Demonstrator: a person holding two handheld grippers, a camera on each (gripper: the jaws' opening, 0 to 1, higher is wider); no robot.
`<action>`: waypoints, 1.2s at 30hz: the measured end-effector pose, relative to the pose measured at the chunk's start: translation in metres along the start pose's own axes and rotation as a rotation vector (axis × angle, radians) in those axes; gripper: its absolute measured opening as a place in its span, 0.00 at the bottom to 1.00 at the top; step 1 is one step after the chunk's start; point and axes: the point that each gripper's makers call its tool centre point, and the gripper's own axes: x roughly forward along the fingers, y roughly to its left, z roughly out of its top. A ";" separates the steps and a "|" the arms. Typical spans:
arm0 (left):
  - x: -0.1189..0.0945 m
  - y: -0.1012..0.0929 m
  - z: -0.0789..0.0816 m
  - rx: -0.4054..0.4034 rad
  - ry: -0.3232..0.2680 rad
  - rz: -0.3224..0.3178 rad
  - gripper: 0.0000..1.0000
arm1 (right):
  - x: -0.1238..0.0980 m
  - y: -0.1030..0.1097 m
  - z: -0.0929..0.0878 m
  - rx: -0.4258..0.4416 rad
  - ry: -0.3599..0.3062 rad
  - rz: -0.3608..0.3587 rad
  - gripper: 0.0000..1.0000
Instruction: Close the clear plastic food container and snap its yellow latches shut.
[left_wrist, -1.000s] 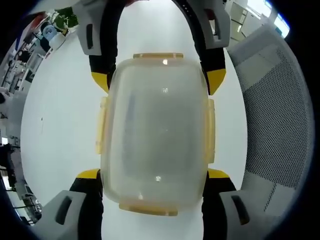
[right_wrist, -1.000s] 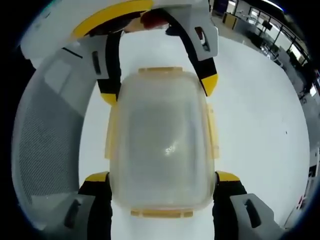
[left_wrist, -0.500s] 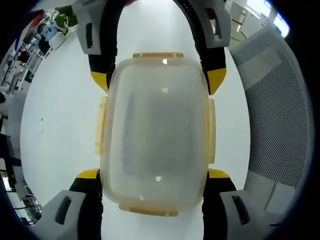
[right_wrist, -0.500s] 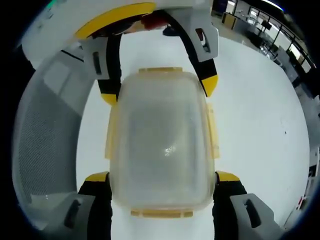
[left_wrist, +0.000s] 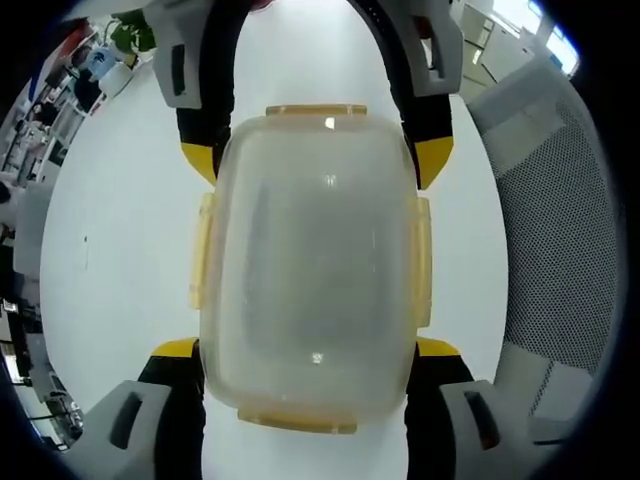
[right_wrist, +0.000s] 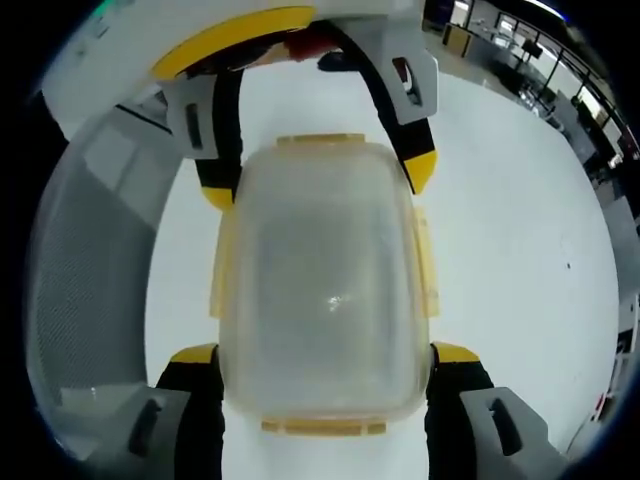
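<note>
The clear plastic container (left_wrist: 310, 265) has its lid on, with yellow latches on all four sides, among them the far latch (left_wrist: 315, 110) and the side latch (left_wrist: 423, 262). My left gripper (left_wrist: 308, 350) is shut on its near end, yellow-tipped jaws against both sides. From the top of the view my right gripper (left_wrist: 315, 160) clamps the far end. In the right gripper view the same container (right_wrist: 322, 280) sits between my right gripper (right_wrist: 315, 352) at the near end and my left gripper (right_wrist: 315, 170) at the far end. I cannot tell whether the latches are snapped.
A white table (left_wrist: 110, 250) lies beneath the container. A grey mesh chair (left_wrist: 565, 240) stands at the table's side, and the same chair (right_wrist: 85, 280) is on the left in the right gripper view. Office furniture and a plant (left_wrist: 130, 35) are far off.
Both grippers keep the same hold on the container. The chair has drifted slightly in both views, which points to a small camera shift.
</note>
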 end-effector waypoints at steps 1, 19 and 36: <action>0.001 0.001 0.000 0.001 0.003 0.000 0.83 | 0.000 -0.001 0.000 -0.001 0.000 0.000 0.83; 0.003 0.023 -0.001 -0.002 -0.011 -0.002 0.84 | 0.001 -0.023 0.001 0.001 0.004 -0.001 0.83; 0.004 0.034 -0.002 -0.002 -0.010 -0.003 0.84 | 0.000 -0.035 0.002 0.000 0.012 -0.001 0.83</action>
